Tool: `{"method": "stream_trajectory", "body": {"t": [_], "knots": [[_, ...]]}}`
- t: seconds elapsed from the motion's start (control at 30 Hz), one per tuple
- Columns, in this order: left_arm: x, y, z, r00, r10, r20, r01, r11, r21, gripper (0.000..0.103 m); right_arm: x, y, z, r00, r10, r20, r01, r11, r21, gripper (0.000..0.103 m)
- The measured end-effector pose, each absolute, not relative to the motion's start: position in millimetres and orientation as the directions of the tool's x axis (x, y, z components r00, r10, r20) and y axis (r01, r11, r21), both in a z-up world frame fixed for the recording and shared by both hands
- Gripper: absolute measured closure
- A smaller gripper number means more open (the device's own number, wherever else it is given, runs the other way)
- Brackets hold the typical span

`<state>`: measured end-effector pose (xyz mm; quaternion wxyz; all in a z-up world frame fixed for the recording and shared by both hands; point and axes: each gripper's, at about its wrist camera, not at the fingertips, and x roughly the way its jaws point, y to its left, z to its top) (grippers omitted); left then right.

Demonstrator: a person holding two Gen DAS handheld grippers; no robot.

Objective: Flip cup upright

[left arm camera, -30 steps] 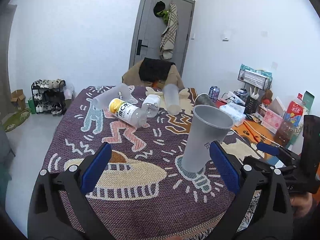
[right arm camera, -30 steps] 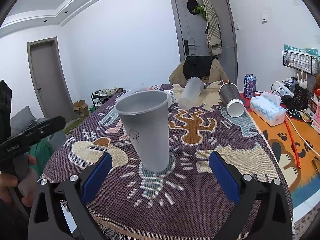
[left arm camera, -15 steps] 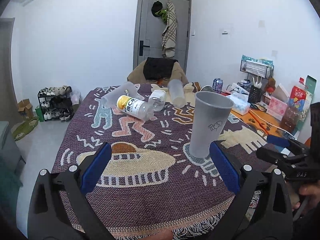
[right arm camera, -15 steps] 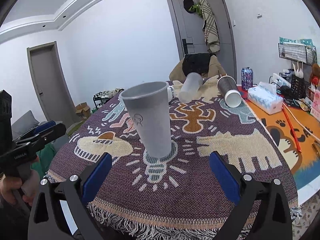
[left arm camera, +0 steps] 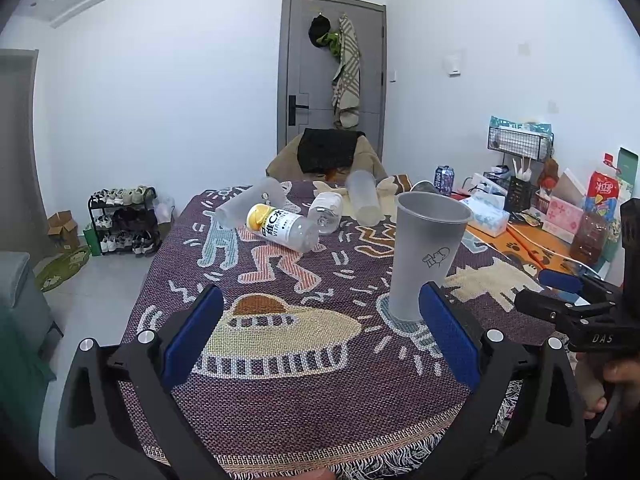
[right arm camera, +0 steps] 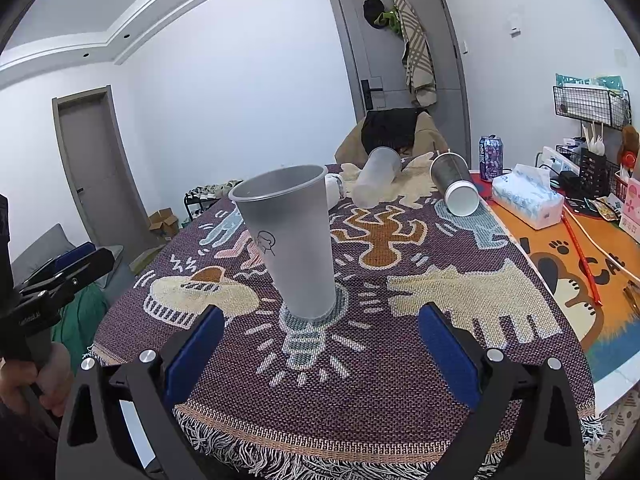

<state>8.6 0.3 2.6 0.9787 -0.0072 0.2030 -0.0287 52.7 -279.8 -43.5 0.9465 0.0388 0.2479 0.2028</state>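
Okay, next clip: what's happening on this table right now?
A person holds a tool in each hand over a patterned tablecloth. The grey cup stands upright on the cloth, mouth up, with nothing gripping it. The left tool and right tool are both open and short of the cup. Further back, two clear cups, a dark cup and a yellow-capped bottle lie on their sides.

White walls point(left arm camera: 180, 100), grey door point(right arm camera: 400, 60), shoe rack point(left arm camera: 120, 220), tiled floor point(left arm camera: 100, 288)
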Motion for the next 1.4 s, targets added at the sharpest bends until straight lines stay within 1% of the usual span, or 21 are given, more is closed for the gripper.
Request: {"method": "stream_trajectory", "body": {"t": [0.33, 1.4], "knots": [[8.6, 5.2, 3.3, 0.921, -0.046, -0.388, 0.034, 0.999, -0.039, 0.006, 54.6, -278.0, -44.2, 0.792, 0.406, -0.456, -0.367, 0.913, 0.176, 0.008], [9.4, 6.0, -3.9, 0.917, -0.041, -0.396, 0.028, 0.999, -0.038, 0.006, 57.1, -275.5, -46.8, 0.795, 0.401, -0.455, -0.363, 0.916, 0.172, 0.008]]}}
